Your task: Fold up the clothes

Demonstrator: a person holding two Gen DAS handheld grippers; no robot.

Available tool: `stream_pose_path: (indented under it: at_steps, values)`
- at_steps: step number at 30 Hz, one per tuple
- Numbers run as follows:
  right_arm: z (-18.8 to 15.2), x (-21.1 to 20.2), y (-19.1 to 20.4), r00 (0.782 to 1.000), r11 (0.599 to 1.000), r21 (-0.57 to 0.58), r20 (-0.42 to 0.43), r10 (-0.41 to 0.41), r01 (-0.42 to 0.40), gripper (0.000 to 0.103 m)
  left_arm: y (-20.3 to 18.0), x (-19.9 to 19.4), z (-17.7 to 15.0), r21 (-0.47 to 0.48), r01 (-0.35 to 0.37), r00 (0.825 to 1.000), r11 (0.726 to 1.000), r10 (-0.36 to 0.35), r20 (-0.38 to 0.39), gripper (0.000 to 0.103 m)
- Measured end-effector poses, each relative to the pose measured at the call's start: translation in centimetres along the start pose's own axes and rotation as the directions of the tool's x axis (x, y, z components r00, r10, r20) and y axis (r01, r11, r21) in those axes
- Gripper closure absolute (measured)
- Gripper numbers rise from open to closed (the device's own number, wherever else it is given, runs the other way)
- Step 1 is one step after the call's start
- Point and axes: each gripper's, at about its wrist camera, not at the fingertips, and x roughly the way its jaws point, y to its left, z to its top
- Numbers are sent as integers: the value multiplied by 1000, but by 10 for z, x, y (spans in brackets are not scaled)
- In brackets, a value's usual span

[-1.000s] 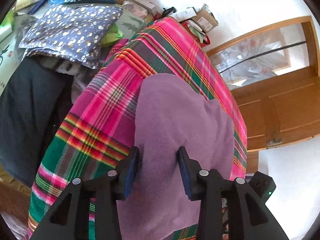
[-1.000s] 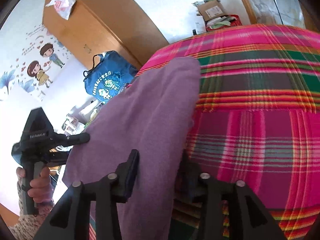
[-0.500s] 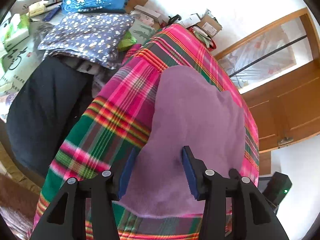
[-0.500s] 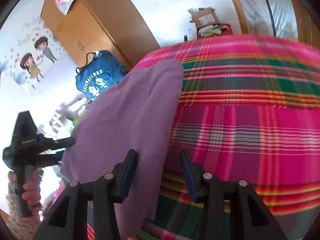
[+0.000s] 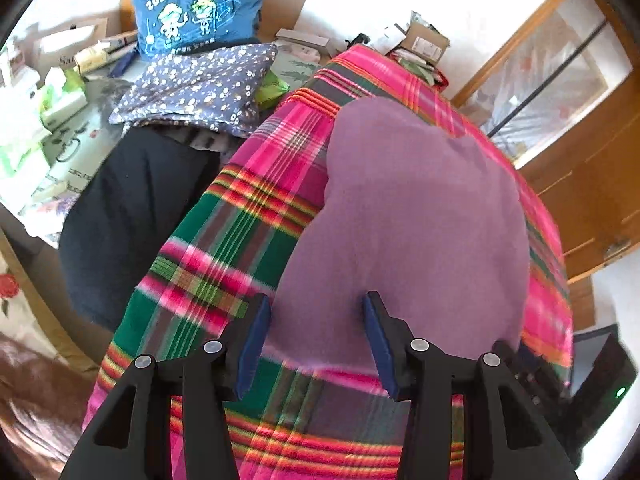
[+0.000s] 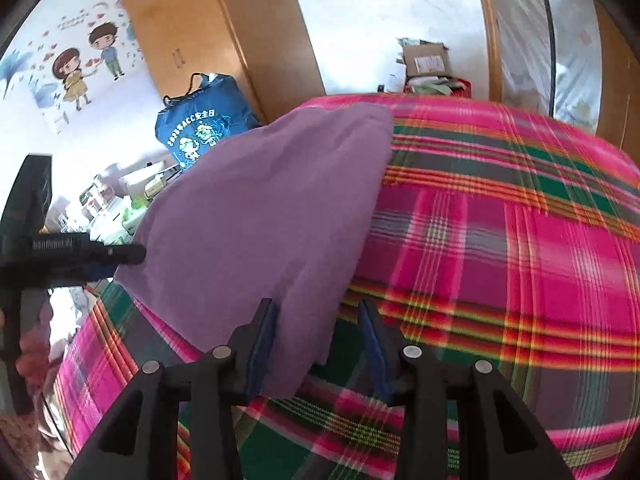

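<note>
A purple garment [image 5: 412,216] lies folded flat on a pink, green and orange plaid cloth [image 5: 224,248]. My left gripper [image 5: 316,340] is open and empty, held just above the garment's near edge. My right gripper [image 6: 320,344] is open and empty above the garment's near right corner [image 6: 296,320]. The garment also shows in the right wrist view [image 6: 264,208], with the left gripper [image 6: 120,256] at its far left edge.
A black garment [image 5: 128,208] and a dotted navy cushion [image 5: 200,88] lie left of the plaid cloth. A blue printed bag [image 5: 196,4] stands behind them. Boxes [image 5: 420,40] sit at the far end. Wooden cabinets [image 5: 592,184] stand on the right.
Both grippers have drawn back and up from the purple garment. Their jaws, which had cloth between them a second ago, now stand clear, and the garment lies flat.
</note>
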Motion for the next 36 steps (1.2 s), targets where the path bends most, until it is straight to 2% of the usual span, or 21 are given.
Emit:
stream_pose_path:
  at_steps: [5, 16, 19, 23, 30, 36]
  values:
    - [-4, -9, 4, 999, 999, -18, -12, -36, 36, 60, -12, -10, -12, 43, -88, 995, 995, 86, 48, 53]
    - [-28, -19, 24, 998, 999, -49, -58, 5, -8, 60, -32, -13, -39, 99, -180, 981, 979, 170, 97, 53]
    - [-37, -20, 32, 997, 998, -65, -73, 1, -6, 60, -39, -12, -49, 133, -233, 967, 963, 216, 131, 53]
    - [-43, -18, 40, 996, 997, -73, -92, 4, -11, 60, -46, -12, -58, 158, -250, 963, 955, 228, 144, 53]
    - [-47, -19, 47, 995, 995, -93, -83, -52, 44, 60, -54, -9, -69, 193, -279, 953, 941, 247, 174, 53]
    - [-52, -24, 45, 990, 989, -106, -79, -115, 107, 61, -52, 2, -72, 196, -270, 960, 943, 247, 133, 53]
